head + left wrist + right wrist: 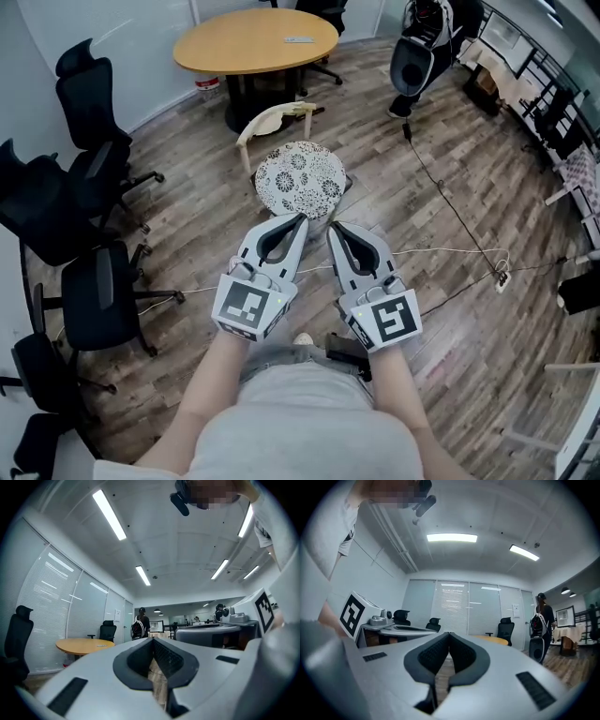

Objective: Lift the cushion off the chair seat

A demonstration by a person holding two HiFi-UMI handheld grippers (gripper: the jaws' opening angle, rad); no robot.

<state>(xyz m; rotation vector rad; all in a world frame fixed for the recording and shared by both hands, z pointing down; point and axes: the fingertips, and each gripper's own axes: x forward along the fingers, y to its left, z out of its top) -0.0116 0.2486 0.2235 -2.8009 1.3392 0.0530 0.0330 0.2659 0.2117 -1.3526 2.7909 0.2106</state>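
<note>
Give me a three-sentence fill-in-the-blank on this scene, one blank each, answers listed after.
1. The round patterned cushion lies on the ____ of the pale chair.
2. The left hand-held gripper and the right hand-held gripper both have their jaws ____, holding nothing.
3. In the head view, the black office chairs stand to the ____ of the cushion.
Missing words: seat; shut; left.

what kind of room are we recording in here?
Looks like an office meeting area: a round wooden table, several black swivel office chairs along the wall, and glass partition walls with blinds.
</note>
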